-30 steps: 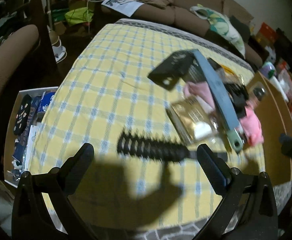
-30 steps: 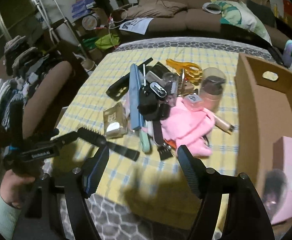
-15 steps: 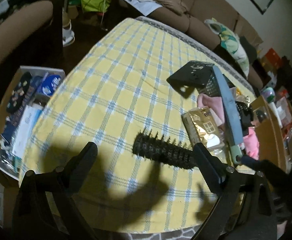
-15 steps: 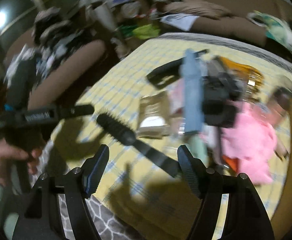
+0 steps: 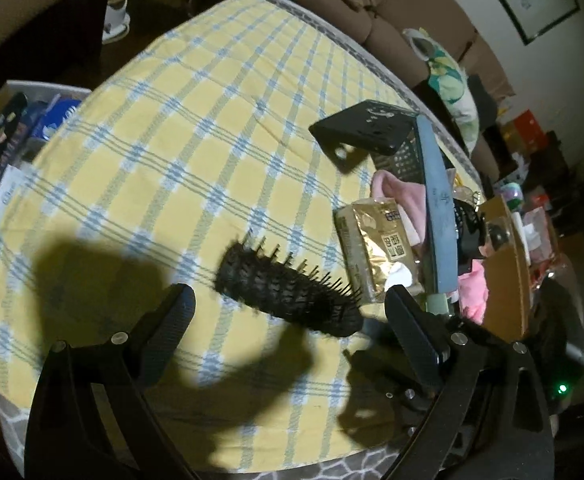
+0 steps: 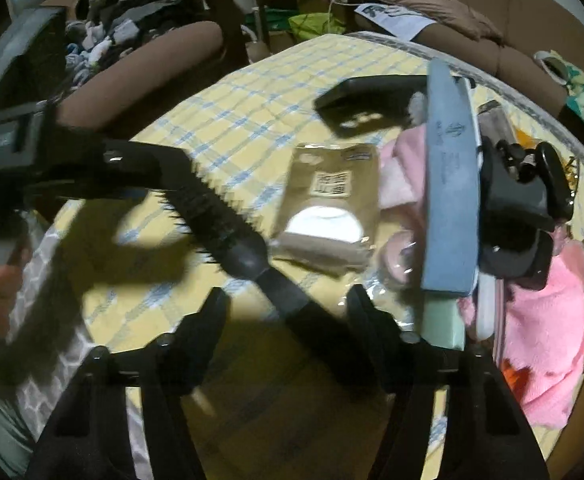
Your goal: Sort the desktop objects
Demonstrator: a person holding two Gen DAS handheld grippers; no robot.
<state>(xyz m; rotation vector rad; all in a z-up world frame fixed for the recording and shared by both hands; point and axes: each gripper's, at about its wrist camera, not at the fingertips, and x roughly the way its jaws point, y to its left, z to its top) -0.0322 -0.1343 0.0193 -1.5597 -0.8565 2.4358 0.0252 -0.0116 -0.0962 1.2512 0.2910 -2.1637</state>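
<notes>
**Both tools closing in on the round brush**

Now we had the right tool (image 6: 286,312) low over the near edge of the desk (image 5: 196,152), its jaws straddling the flat black handle of the round brush (image 6: 228,228). Those jaws had just been closing, with the handle between them, but the pads did not look to be pressing on it yet, so we counted the tool as apart and the brush as not yet gripped. A second earlier this tool had hung farther back, with the whole pile in view; since then it had come down and forward, and the handle ran straight into its gap.

Our left tool (image 5: 288,312) stood wide apart just short of the bristle end, holding nothing. It too had sunk a little closer than before, and its jaws had narrowed only slightly.

The brush lay flat on the yellow checked cloth, at the near side of the pile, in the same spot as a second ago. Just beyond it lay the gold packet (image 5: 376,256), then the long blue file (image 6: 448,184) resting over the pink cloth (image 6: 544,352), and farther off the black phone case (image 5: 366,130).

We judged that the brush was the item being picked next, and that finishing the squeeze on its handle was what remained before lifting it away for sorting.
</notes>
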